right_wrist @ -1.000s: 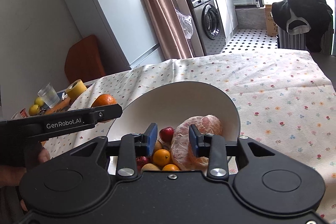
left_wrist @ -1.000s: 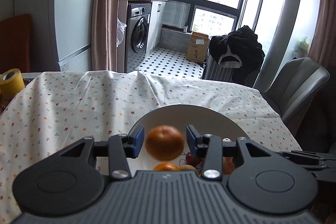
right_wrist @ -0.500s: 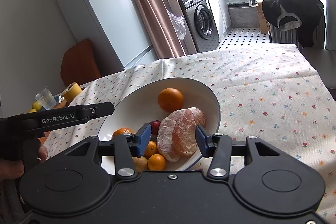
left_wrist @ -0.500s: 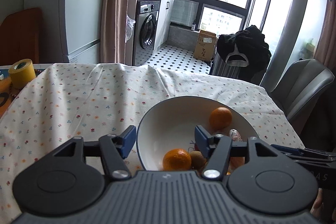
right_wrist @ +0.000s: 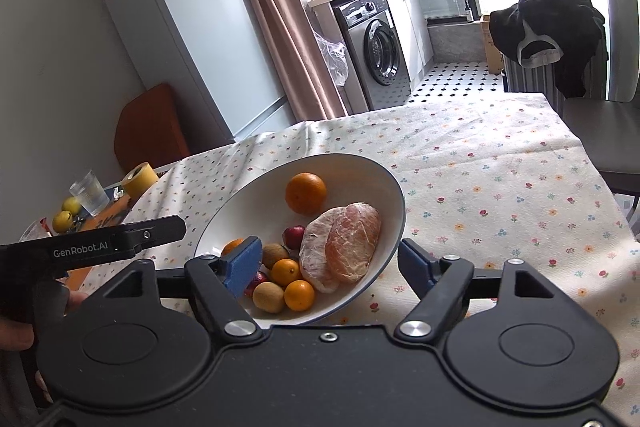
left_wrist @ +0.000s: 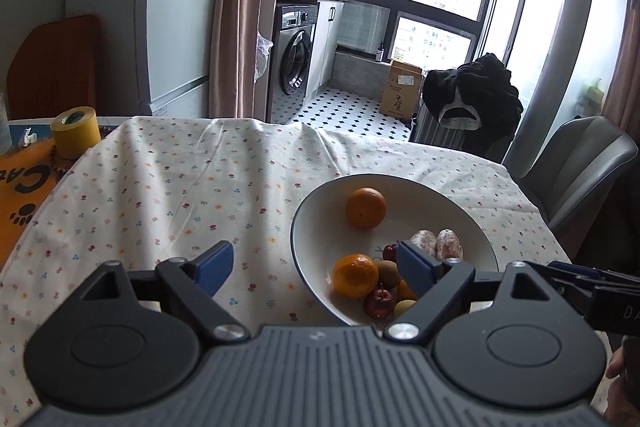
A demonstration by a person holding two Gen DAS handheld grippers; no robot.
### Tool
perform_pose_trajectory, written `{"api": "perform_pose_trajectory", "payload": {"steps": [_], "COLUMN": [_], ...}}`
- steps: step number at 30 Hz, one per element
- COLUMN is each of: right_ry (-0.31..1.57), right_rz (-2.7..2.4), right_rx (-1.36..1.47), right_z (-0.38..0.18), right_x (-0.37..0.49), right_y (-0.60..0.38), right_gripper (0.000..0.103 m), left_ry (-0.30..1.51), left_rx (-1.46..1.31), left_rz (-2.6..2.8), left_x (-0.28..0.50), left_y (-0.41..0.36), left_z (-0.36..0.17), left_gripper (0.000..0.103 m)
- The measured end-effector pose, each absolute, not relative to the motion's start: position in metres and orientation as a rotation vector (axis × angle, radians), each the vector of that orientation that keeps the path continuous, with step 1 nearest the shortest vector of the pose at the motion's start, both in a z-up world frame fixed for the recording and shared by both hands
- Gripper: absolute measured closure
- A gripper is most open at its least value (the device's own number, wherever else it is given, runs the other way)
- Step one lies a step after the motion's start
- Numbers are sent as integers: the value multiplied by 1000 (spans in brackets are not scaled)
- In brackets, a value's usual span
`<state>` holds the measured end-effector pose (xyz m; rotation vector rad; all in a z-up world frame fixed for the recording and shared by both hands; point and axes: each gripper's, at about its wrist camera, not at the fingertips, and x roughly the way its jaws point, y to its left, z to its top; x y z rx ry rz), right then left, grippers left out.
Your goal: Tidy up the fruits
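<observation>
One white bowl sits on the flowered counter, holding one large orange at 12 o'clock, two wrapped peeled citrus pieces at 3, two kiwis, two small oranges and two red fruits toward 6. "GenRobot.AI" is printed on the left gripper. Left gripper and right gripper both have jaws spread wide, released, grasping nothing; the right one straddles the bowl's near rim.
</observation>
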<state>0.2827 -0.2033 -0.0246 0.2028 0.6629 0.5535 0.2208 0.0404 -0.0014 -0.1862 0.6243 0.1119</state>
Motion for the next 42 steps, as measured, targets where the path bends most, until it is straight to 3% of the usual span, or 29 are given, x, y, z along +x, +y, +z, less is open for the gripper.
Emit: {"api": "perform_pose_trajectory", "payload": {"steps": [8,16,42], "right_ry": [632,614,574], "right_rz": [555,565,583], "right_rx": [197,190,115], "right_z": [-11,-1,25], "right_x": [262,243,172], "right_y": [-208,-210,-227], "right_gripper": [12,0,0], "left_ry": [592,571,547], "left_rx": [-198,-211,-174], "left_rz": [106,106,119], "left_x": [193,167,84], "left_y": [44,48,31], "left_z": [13,25,43], "left_gripper": [6,4,0]}}
